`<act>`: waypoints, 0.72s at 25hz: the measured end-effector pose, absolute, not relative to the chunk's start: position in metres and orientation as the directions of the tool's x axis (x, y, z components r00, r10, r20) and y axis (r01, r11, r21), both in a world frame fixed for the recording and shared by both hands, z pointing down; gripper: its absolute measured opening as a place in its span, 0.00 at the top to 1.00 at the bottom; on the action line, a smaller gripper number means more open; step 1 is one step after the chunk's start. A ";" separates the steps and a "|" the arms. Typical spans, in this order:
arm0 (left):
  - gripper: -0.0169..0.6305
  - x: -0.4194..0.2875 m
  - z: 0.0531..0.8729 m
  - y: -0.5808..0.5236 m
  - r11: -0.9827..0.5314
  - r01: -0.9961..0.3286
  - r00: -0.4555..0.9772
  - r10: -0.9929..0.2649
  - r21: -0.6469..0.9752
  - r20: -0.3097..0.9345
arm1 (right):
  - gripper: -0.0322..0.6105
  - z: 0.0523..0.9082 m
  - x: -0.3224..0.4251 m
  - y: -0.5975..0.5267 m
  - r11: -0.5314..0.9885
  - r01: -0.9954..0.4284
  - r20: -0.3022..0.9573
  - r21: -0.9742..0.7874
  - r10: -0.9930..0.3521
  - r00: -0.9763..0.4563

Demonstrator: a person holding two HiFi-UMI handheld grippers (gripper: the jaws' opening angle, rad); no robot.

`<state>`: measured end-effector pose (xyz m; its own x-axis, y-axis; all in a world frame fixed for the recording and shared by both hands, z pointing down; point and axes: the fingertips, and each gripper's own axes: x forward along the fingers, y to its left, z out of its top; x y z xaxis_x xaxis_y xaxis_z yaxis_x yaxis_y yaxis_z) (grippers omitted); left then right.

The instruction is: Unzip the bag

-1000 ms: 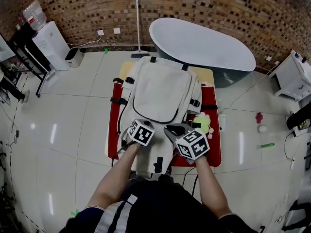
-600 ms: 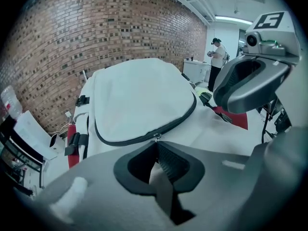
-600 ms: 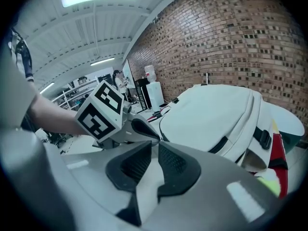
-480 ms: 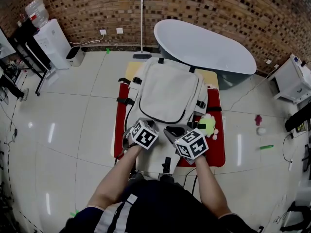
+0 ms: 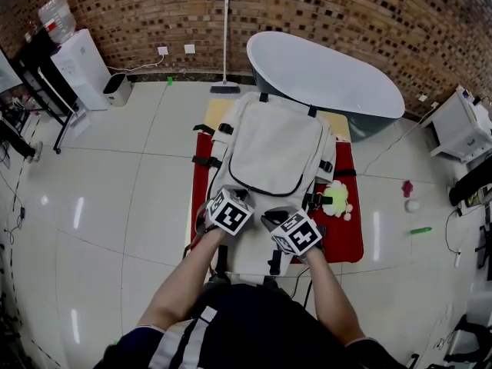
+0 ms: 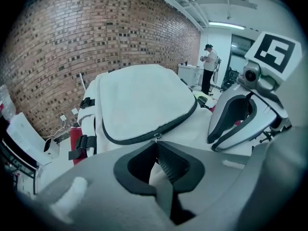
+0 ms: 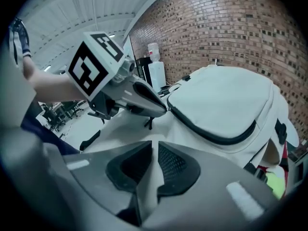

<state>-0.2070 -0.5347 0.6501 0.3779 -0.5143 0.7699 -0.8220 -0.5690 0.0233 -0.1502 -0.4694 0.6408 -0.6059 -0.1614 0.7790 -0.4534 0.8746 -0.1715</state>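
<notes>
1. At the tips of the left gripper [image 6: 155, 146], low centre of the left gripper view, the jaws are nearly together. They pinch the zipper pull [image 6: 155, 137], and its metal ring shows just past them. This grip is unchanged from a second ago.
2. Right gripper [image 7: 153, 146]: the jaws have just been closing and now stand at a narrow gap. White bag cloth shows through the gap, but no pinch is evident and nothing is held.
3. Change noted in the head view: the right gripper has come down and in toward the left one, from the bag's lower right edge to its lower middle. The 2 marker cubes now sit near each other, just below frame centre. The left gripper has lifted slightly.
4. Zipper [image 6: 133, 140]: a dark U-shaped line around the front panel, closed along all its visible length, as before.
5. Bag [image 5: 273, 148]: a white backpack lying flat on the red mat [image 5: 346, 241] at the centre of the head view. A green toy [image 5: 337, 198] sits just beside its right edge.
6. Assessment: the pull is secured, and the right gripper appears to be setting up to brace the cloth. Unzipping proper has not begun.
</notes>
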 end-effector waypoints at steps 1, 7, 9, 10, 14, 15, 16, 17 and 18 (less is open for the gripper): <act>0.94 -0.208 0.649 -0.535 -0.573 -0.819 0.383 -0.514 0.025 0.768 | 0.88 0.642 -0.150 -0.468 0.873 -0.458 0.784 -0.168 -0.163 -0.599; 0.94 -0.239 0.649 -0.541 -0.594 -0.804 0.377 -0.504 0.005 0.777 | 0.92 0.647 -0.147 -0.469 0.845 -0.500 0.800 -0.189 -0.163 -0.577; 0.94 -0.249 0.649 -0.544 -0.604 -0.797 0.382 -0.503 0.001 0.775 | 0.92 0.647 -0.147 -0.469 0.839 -0.510 0.808 -0.190 -0.161 -0.567; 0.94 -0.252 0.649 -0.545 -0.611 -0.792 0.384 -0.502 -0.003 0.775 | 0.92 0.648 -0.147 -0.469 0.836 -0.515 0.811 -0.190 -0.162 -0.561; 0.94 -0.264 0.651 -0.551 -0.646 -0.763 0.391 -0.491 -0.024 0.779 | 0.93 0.648 -0.147 -0.468 0.819 -0.541 0.823 -0.189 -0.168 -0.542; 0.94 -0.267 0.652 -0.553 -0.651 -0.759 0.391 -0.489 -0.028 0.779 | 0.93 0.648 -0.147 -0.468 0.816 -0.548 0.826 -0.186 -0.172 -0.537; 0.94 -0.270 0.653 -0.555 -0.654 -0.755 0.392 -0.489 -0.031 0.779 | 0.93 0.648 -0.146 -0.468 0.812 -0.555 0.829 -0.182 -0.177 -0.531; 0.94 -0.273 0.653 -0.558 -0.657 -0.753 0.392 -0.489 -0.034 0.779 | 0.93 0.648 -0.146 -0.469 0.808 -0.562 0.832 -0.178 -0.182 -0.524; 0.94 -0.276 0.653 -0.561 -0.660 -0.751 0.391 -0.491 -0.039 0.778 | 0.94 0.649 -0.146 -0.469 0.804 -0.568 0.835 -0.174 -0.186 -0.518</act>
<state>-0.2759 -0.5615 0.6530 0.3911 -0.4911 0.7783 -0.7506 -0.6597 -0.0391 -0.1456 -0.4690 0.6488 -0.5183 -0.1858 0.8348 -0.5683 0.8042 -0.1738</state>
